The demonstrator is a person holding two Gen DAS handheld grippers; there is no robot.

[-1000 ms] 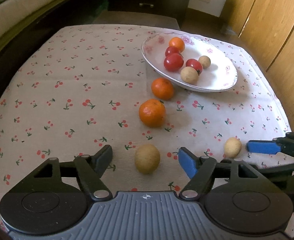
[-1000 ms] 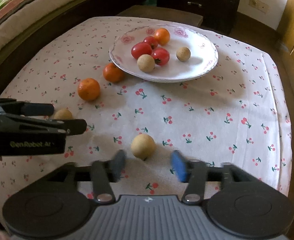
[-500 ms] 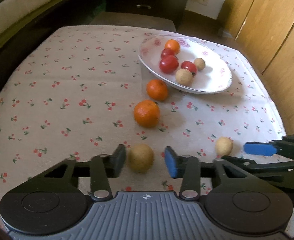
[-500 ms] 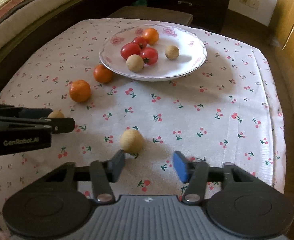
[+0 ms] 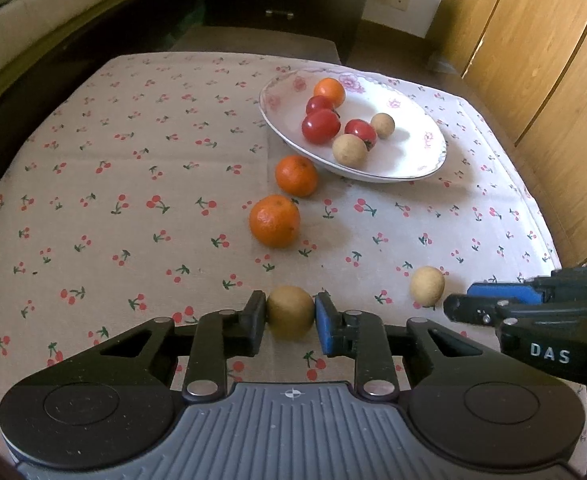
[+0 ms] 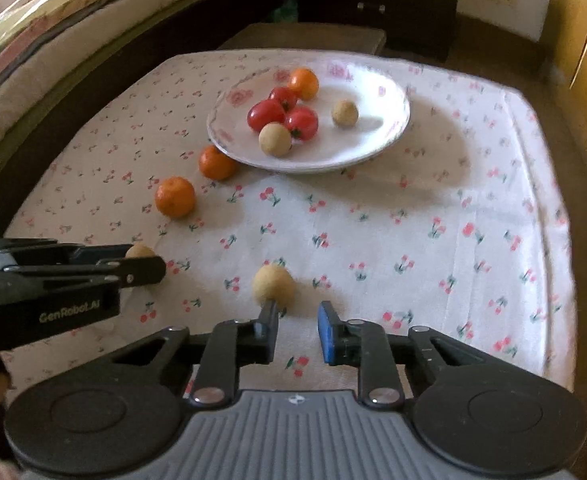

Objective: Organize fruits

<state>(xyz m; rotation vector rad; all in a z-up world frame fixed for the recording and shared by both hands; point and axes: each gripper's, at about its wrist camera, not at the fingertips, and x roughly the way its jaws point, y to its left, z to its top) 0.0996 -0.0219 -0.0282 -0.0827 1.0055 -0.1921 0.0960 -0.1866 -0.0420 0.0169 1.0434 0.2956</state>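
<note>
Between the left gripper (image 5: 290,318) pads sits a brown longan (image 5: 290,311), pinched on the cherry-print table (image 5: 93,200). Ahead lie two oranges (image 5: 274,221) blocking the way to the plate (image 5: 425,160), which holds three tomatoes, two longans, one orange. Right gripper (image 6: 298,327) is pressed narrow, empty, another longan (image 6: 273,284) touching its left fingertip.

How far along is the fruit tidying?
Done: one mandarin, three tomatoes and two longans sit on the plate. In hand: left gripper clamps a longan. Right gripper is shut short of another longan, not holding it. Left: two mandarins on the tablecloth.
</note>
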